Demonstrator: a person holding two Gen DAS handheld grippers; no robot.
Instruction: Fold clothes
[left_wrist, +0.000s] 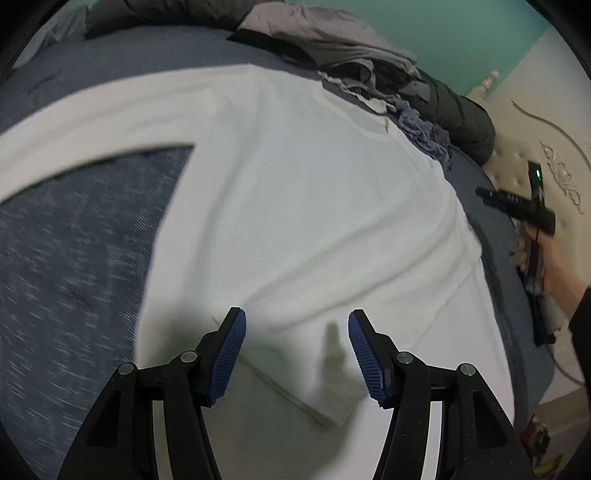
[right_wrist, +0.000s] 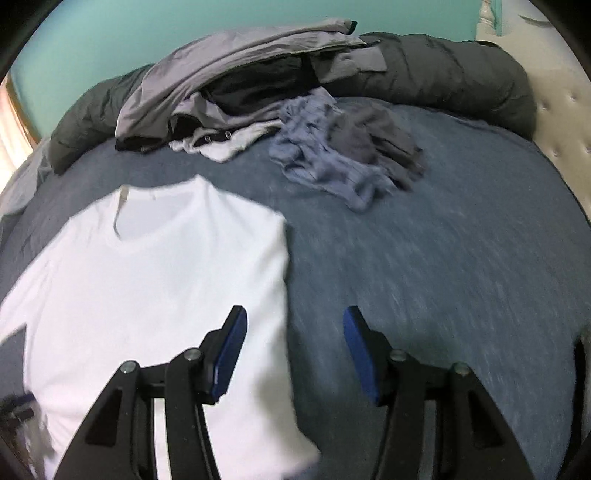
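Observation:
A white T-shirt (left_wrist: 288, 206) lies flat on the blue bedspread (left_wrist: 74, 258); one sleeve is folded in over its body near the lower hem. My left gripper (left_wrist: 297, 325) hovers open just above that folded sleeve, nothing between its blue pads. In the right wrist view the same T-shirt (right_wrist: 155, 273) fills the lower left, collar toward the far side. My right gripper (right_wrist: 294, 321) hangs open over the shirt's right edge, one finger above white cloth and the other above the bedspread (right_wrist: 443, 280). From the left wrist view the right gripper (left_wrist: 517, 206) shows at the far right, held by a hand.
A heap of grey and dark clothes (right_wrist: 240, 96) and a crumpled blue striped garment (right_wrist: 332, 158) lie at the far side of the bed. A dark rolled duvet (right_wrist: 443, 74) runs along the back. A cream tufted headboard (right_wrist: 565, 122) stands at the right.

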